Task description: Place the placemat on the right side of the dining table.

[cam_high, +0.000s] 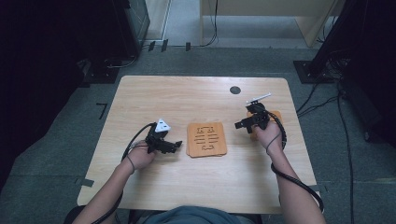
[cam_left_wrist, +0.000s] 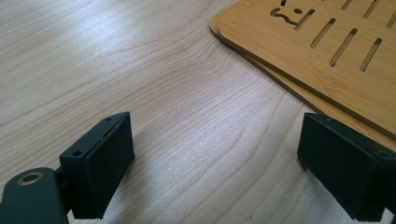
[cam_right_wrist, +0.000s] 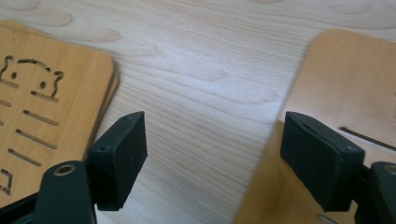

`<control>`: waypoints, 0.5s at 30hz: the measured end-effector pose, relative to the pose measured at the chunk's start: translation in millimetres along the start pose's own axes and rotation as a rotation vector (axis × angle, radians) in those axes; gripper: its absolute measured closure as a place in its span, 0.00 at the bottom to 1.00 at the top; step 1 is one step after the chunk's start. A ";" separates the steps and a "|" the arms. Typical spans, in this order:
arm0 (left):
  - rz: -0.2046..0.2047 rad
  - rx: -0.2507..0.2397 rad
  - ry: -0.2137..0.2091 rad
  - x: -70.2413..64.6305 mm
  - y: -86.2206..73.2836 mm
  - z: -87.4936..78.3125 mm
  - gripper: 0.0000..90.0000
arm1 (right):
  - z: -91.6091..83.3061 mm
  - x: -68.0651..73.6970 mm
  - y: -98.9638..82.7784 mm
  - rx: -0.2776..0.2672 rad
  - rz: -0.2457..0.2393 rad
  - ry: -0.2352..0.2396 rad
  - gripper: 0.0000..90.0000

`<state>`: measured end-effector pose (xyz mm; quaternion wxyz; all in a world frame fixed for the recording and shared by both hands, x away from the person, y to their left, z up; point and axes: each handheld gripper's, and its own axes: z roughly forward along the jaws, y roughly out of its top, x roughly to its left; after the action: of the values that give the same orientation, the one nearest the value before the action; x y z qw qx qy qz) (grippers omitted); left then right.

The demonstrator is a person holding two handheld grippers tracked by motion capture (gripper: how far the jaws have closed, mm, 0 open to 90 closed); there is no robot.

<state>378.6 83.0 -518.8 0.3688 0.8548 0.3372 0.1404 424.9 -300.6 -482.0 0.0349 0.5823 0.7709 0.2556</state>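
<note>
A stack of slotted wooden boards (cam_high: 207, 139) lies flat at the table's middle, its top board cut with an animal face and slots (cam_right_wrist: 42, 107). My left gripper (cam_high: 176, 145) rests just left of the stack, pointing at it. Its jaws stand open over bare table (cam_left_wrist: 217, 140), and the stack's corner (cam_left_wrist: 322, 51) lies ahead to the right, two layers showing. My right gripper (cam_high: 239, 124) is right of the stack and open (cam_right_wrist: 215, 135), with nothing between its jaws. A single wooden board (cam_right_wrist: 355, 88) lies under its right jaw, partly hidden by the hand (cam_high: 276, 115).
A round black hole (cam_high: 235, 90) sits near the table's far edge. Cables trail from both grippers across the wooden table (cam_high: 154, 98) and off its front. Dark equipment and floor cables surround the table.
</note>
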 end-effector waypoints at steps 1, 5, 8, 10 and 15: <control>0.000 0.000 0.000 0.0 0.0 0.0 0.11 | 0.9 2.5 0.2 0.002 -0.010 0.003 0.25; 0.000 0.000 0.000 0.0 0.0 0.0 0.11 | 3.7 13.1 0.5 0.000 -0.030 0.020 0.25; 0.000 0.000 0.000 0.0 0.0 0.0 0.11 | 5.7 20.3 0.7 0.000 -0.046 0.031 0.25; 0.000 0.000 0.000 0.0 0.0 0.0 0.11 | 7.2 25.1 0.6 0.003 -0.050 0.041 0.25; 0.000 0.001 0.000 0.0 0.0 0.0 0.11 | 10.8 34.6 0.5 0.007 -0.076 0.055 0.25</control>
<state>378.6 83.0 -518.8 0.3684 0.8549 0.3370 0.1404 418.1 -265.0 -482.7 0.0215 0.5455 0.7940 0.2674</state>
